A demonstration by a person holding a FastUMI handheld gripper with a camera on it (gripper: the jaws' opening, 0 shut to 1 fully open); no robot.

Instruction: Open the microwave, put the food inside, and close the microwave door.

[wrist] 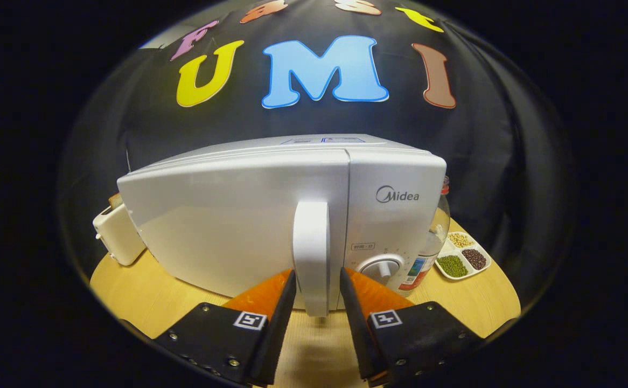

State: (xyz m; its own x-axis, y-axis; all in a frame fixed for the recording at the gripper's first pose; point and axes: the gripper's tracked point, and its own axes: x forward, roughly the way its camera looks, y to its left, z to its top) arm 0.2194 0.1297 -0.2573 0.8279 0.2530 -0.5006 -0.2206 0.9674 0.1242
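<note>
Gripper (318, 288) sits closest, fingers spread apart w/ the microwave door handle (312, 253) standing upright in the gap between them. Left finger tip looks right up against the handle's side, right one a hair off it; can't say for sure either is pressing, so not a firm pinch as far as I can see. Each finger carries a small square marker on top.

Handle is a pale vertical bar fixed to the door (233, 226), which is shut flush w/ the body of the microwave (271, 215). Microwave is white, sits on a light wooden table (131, 291), front facing the gripper. Control panel to the right of the handle has a round dial (381, 268) low down, just beyond the right finger.

Left of the microwave, touching or nearly so, a cream toaster (114, 231) w/ a slice of bread poking out the top. Right side: a clear jar (432, 242) w/ a red lid, partly hidden behind the microwave's corner. Beyond that, near the table edge, a white divided dish (465, 256) w/ three compartments of beans or grains: pale, dark, green.
</note>
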